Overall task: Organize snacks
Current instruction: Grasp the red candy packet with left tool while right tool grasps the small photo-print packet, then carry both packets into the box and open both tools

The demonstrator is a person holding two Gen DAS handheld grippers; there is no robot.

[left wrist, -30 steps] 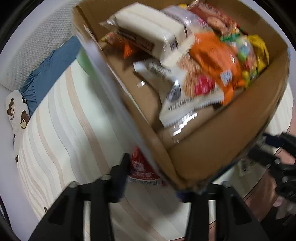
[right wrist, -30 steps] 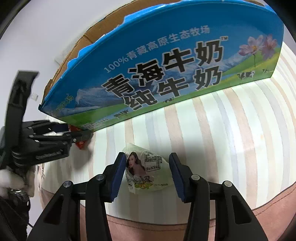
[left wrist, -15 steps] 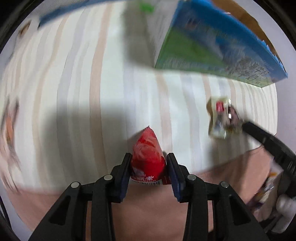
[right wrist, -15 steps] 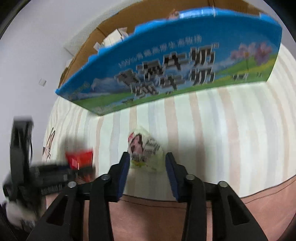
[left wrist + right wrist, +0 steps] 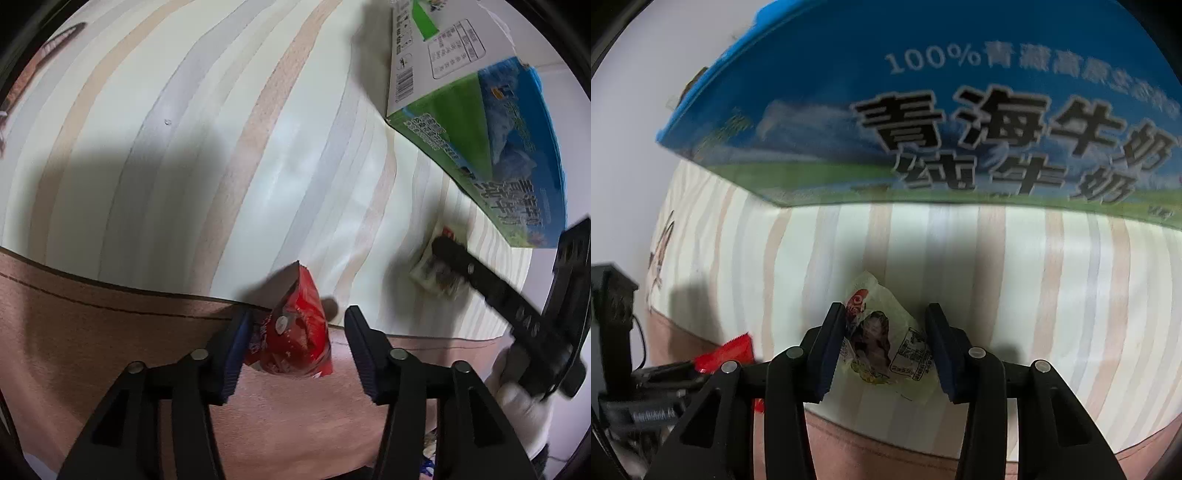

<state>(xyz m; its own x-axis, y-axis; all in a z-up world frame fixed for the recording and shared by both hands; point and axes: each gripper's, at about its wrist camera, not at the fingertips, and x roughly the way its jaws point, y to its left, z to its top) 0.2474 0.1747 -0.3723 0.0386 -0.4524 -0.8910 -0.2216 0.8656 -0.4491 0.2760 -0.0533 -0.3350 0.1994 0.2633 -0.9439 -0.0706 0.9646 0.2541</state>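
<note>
Red packet (image 5: 295, 332) between spread left tongs (image 5: 295, 347) at the bedsheet's (image 5: 184, 147) edge; right tongs (image 5: 886, 343) spread.

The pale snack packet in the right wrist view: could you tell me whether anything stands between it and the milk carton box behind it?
Nothing visible does. The pale snack packet sits between the right tongs, and only bare striped sheet lies between it and the box. The box's blue wall faces the packet; its opening is out of view.

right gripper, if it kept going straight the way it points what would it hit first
The pale green snack packet already sits between the open jaws of the right gripper, so that comes first. Beyond it lies striped bedding, then the blue milk carton box, though depth is hard to judge.
</note>
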